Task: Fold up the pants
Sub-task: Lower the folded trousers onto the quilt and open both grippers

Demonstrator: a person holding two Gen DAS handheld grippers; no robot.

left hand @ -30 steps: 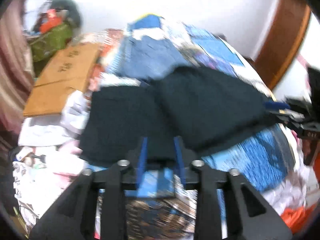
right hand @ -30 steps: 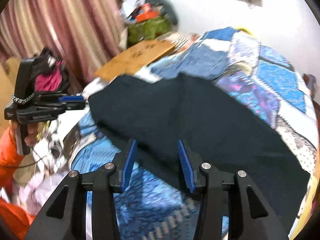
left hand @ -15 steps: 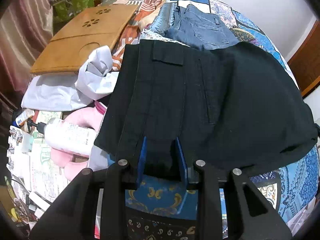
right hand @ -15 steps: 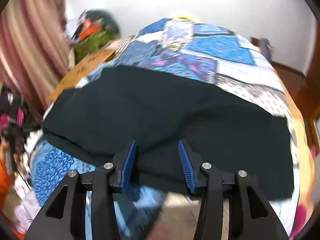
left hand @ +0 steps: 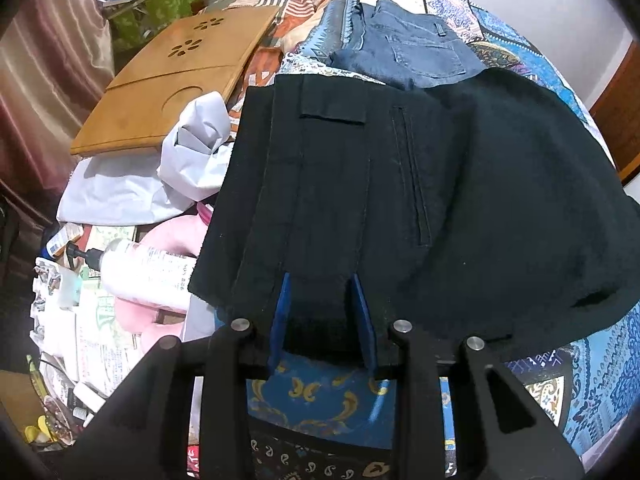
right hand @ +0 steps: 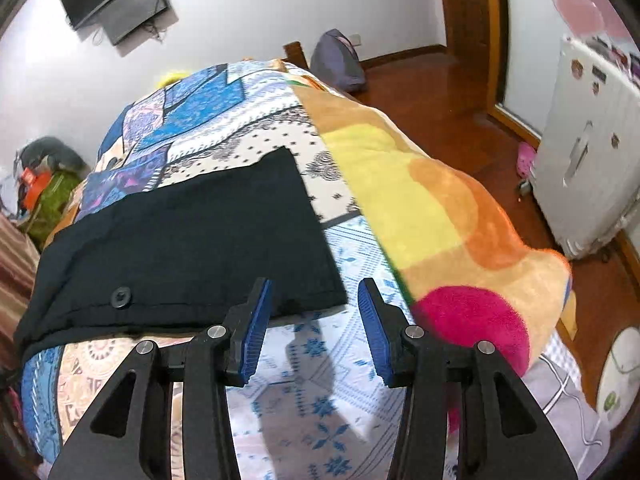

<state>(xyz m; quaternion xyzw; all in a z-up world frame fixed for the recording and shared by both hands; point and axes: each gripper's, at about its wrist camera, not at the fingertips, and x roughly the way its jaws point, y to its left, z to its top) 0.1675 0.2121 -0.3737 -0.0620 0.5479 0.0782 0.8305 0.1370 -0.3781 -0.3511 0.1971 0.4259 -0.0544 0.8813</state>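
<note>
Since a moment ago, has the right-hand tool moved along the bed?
Yes. The right tool has swung toward the door side: earlier it faced the striped curtain over the middle of the black pants; now it sits at their corner, with the wooden doorframe in view.

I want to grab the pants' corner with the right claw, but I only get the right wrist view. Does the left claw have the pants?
Observer: Yes. In the left wrist view, fabric of the black pants fills the gap between the fingers of the left claw.
Operator: Which part of the pants is that?
Observer: It looks like the waist end. A pocket flap shows just beyond the claw.
Operator: Is anything crowding the pants over there?
Observer: Folded blue jeans lie against the pants' far edge.
</note>
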